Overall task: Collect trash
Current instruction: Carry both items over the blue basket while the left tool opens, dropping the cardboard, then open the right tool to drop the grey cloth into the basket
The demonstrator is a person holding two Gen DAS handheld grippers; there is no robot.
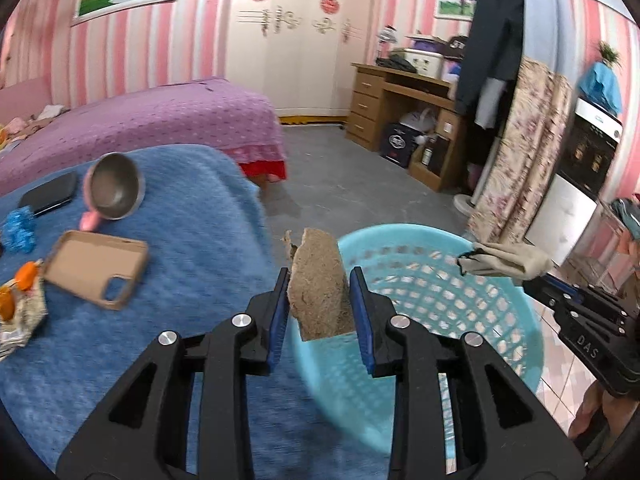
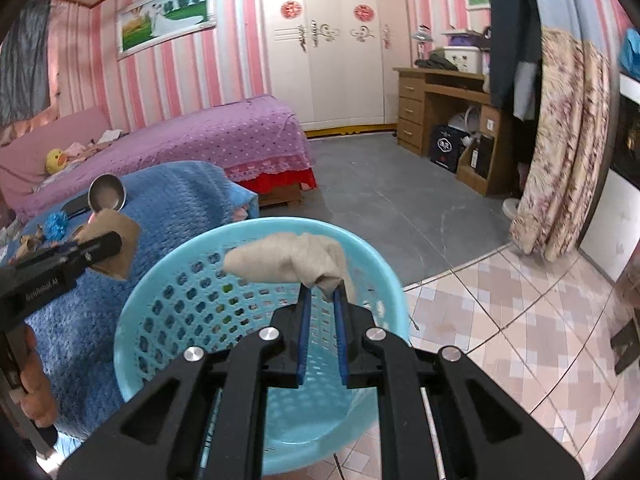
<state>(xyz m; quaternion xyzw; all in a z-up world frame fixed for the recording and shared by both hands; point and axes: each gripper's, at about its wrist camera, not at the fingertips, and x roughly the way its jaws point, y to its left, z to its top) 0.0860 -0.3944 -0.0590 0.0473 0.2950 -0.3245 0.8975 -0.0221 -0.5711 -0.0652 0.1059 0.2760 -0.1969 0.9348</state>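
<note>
Over the blue basket (image 2: pixel 256 240), my left hand-held gripper (image 1: pixel 320 300) pinches a brown cardboard scrap (image 1: pixel 318 292) and my right hand-held gripper (image 2: pixel 323 292) a crumpled beige wad (image 2: pixel 288 258); best to clear the rim before releasing both

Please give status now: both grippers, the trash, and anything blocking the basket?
Left gripper shut on brown cardboard scrap. Right gripper shut on crumpled beige paper. Both over the light blue basket. Nothing blocking.

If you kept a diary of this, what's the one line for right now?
left gripper: grips brown scrap | right gripper: grips beige wad | both over blue basket | nothing dropped yet
</note>
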